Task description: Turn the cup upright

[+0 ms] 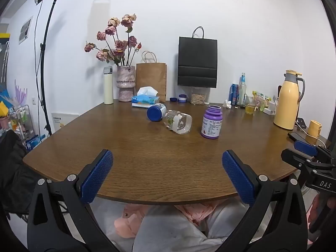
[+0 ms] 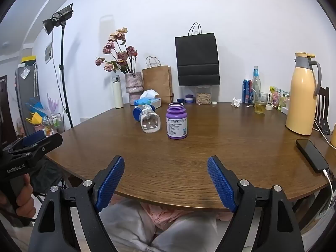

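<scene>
A clear glass cup (image 1: 178, 121) lies on its side in the middle of the brown table (image 1: 147, 157), its base toward me; it also shows in the right wrist view (image 2: 149, 121). A blue-lidded jar (image 1: 156, 112) lies on its side just behind it, touching or nearly so. A purple bottle (image 1: 211, 122) stands upright to the cup's right, also seen from the right wrist (image 2: 176, 121). My left gripper (image 1: 167, 161) is open and empty over the table's near edge. My right gripper (image 2: 166, 168) is open and empty, also near the front edge.
Along the back stand a white flask (image 1: 108, 86), a vase of dried roses (image 1: 125, 83), a tissue box (image 1: 145, 99), a brown bag (image 1: 151, 80) and a black bag (image 1: 197, 62). A yellow thermos jug (image 2: 301, 96), a glass of liquid (image 2: 260, 103) and a phone (image 2: 311, 155) are at the right.
</scene>
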`<state>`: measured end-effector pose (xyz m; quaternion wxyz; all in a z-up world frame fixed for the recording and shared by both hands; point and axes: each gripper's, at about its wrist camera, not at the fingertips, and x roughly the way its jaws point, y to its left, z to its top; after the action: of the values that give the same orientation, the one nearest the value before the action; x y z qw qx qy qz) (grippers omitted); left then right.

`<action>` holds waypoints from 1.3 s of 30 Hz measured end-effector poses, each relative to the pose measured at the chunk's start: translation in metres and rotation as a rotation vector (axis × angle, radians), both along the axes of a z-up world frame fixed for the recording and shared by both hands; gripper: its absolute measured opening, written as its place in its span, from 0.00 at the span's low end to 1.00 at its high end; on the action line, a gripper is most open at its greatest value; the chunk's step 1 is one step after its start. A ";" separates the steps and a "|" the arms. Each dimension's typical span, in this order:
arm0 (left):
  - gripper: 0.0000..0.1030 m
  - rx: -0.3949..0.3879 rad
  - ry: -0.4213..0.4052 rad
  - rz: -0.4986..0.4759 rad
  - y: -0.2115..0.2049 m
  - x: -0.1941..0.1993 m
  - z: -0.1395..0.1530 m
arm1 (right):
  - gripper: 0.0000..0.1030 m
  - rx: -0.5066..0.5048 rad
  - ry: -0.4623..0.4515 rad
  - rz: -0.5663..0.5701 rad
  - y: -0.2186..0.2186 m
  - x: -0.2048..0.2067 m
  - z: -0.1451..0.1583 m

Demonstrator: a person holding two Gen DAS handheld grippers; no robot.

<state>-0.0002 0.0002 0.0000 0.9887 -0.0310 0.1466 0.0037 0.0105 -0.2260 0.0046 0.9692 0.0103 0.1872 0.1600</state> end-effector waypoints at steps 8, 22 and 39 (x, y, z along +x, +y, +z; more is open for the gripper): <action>1.00 0.007 0.002 0.001 -0.001 0.000 0.000 | 0.83 -0.006 -0.005 0.001 0.000 0.000 0.000; 1.00 0.013 0.002 -0.006 -0.003 0.000 0.000 | 0.83 -0.009 -0.010 0.005 0.002 -0.001 -0.002; 1.00 0.016 0.004 0.000 -0.003 0.000 0.001 | 0.83 -0.007 -0.008 0.004 0.001 -0.001 -0.002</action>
<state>-0.0006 -0.0033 0.0006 0.9886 -0.0231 0.1484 0.0049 0.0100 -0.2255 0.0027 0.9696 0.0058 0.1837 0.1615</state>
